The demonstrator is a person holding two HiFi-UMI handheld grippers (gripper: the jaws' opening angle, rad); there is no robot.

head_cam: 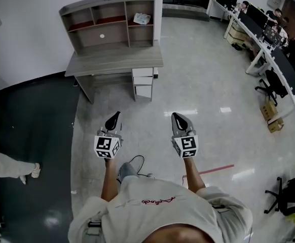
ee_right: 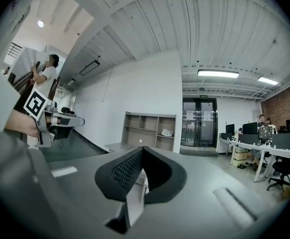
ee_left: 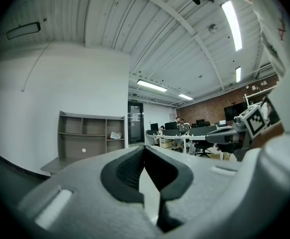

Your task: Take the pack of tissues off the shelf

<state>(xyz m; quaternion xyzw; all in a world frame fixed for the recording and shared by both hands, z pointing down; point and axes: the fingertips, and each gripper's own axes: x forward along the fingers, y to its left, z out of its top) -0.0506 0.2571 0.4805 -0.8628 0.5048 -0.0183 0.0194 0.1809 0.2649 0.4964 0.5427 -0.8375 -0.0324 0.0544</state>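
The pack of tissues [head_cam: 141,18] is a white crumpled packet in the upper right cubby of the grey shelf unit [head_cam: 109,19] on a desk against the far wall. It shows small in the left gripper view [ee_left: 116,135] and the right gripper view [ee_right: 167,132]. My left gripper [head_cam: 115,116] and right gripper [head_cam: 178,116] are held side by side over the floor, well short of the desk. Both are shut with nothing between their jaws. Each points toward the shelf [ee_left: 90,133] [ee_right: 150,131].
The desk [head_cam: 114,62] has a white drawer unit [head_cam: 143,82] under its right side. Office desks with monitors [head_cam: 269,39], chairs and seated people line the right. A cardboard box [head_cam: 271,116] sits on the floor. A person's leg [head_cam: 8,163] stands at the left.
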